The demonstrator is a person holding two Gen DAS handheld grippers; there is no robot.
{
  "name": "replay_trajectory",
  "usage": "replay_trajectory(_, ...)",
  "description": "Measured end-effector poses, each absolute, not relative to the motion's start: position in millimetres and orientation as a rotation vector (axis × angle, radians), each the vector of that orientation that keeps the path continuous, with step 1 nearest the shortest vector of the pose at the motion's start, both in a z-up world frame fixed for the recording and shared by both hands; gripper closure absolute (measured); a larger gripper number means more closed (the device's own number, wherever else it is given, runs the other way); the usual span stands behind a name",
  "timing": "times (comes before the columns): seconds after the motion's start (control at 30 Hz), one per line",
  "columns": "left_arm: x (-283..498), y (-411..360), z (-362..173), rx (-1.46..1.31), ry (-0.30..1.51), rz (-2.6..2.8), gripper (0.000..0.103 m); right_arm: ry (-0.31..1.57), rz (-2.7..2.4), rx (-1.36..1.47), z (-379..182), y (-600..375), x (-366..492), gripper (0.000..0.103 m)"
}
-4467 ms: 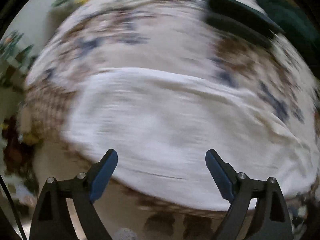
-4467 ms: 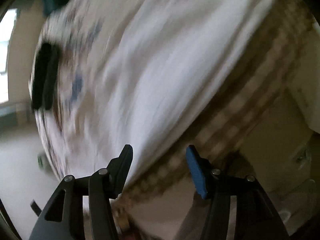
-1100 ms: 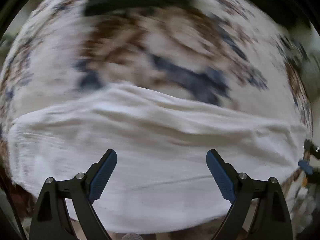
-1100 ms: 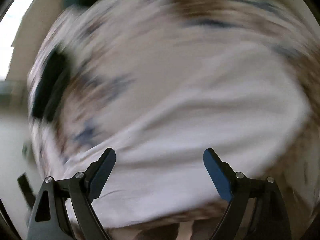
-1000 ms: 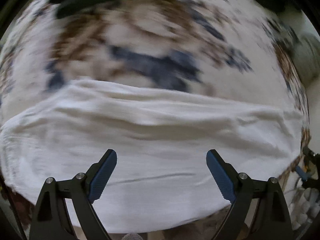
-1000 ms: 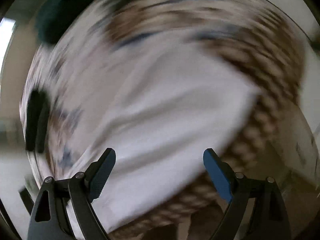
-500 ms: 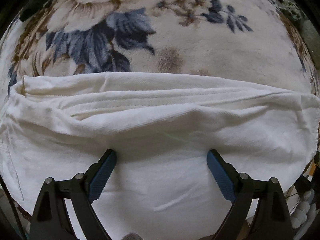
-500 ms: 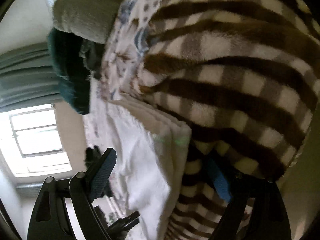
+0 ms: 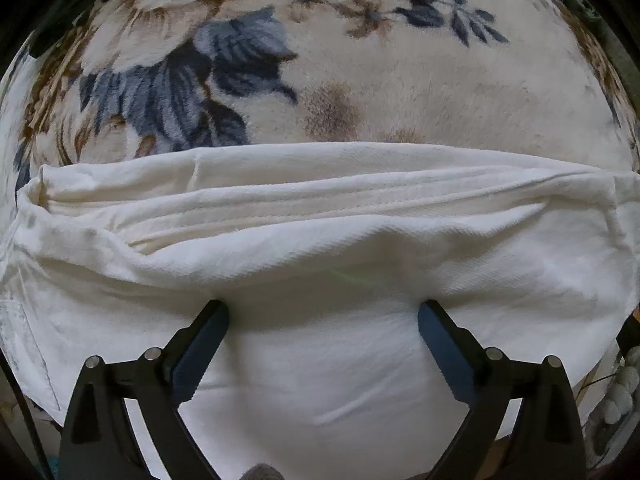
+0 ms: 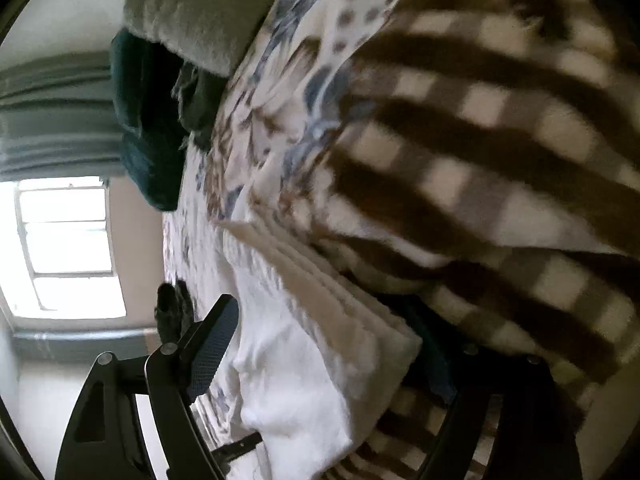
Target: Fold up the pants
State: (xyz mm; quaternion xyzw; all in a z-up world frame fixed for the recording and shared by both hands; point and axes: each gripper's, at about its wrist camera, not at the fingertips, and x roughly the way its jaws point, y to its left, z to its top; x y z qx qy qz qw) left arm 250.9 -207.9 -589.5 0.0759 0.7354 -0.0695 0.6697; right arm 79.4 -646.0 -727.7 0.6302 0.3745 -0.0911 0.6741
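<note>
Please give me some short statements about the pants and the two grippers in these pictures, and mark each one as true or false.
1. The pants are white. True.
2. The left gripper is shut on the pants. False: its jaws are wide open, with the tips resting against the cloth.
3. The pants lie on a floral blanket. True.
4. The right gripper points at bare floor. False: it faces the edge of the folded pants, beside a brown checked blanket.
5. The pants are spread out in one flat layer. False: stacked layers show at the edge.
</note>
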Motion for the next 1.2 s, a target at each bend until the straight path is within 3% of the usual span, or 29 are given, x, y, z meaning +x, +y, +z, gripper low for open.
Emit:
replay_trajectory(0.3, 263, -211, -615, 0.114, 1.705, -0.124, 0.000, 0.709, 0.054, 1.637, -750, -616, 74, 0.021)
replay_trajectory(0.5, 272, -212, -622, 0.116, 1.734, -0.121, 0.000, 0.723, 0.045, 1.583, -755, -603, 107, 0.022)
replay_trajectory(0.57, 279, -213, -625, 0.118, 1.747, -0.118, 0.000, 0.747, 0.010, 1.546, -756, -600, 110, 0.038)
replay_trajectory(0.63, 288, -212, -621, 0.106, 1.748, -0.112, 0.000, 0.805, -0.071, 1.499, -755, -599, 112, 0.094)
replay_trajectory(0.93, 280, -155, -551, 0.039, 1.619, -0.043, 0.000, 0.809, -0.186, 1.351, -692, -593, 122, 0.098)
replay_trajectory(1.2, 255, -53, -539, -0.096, 1.620, 0.018, 0.000, 0.869, -0.151, 0.931, -581, -492, 161, 0.098)
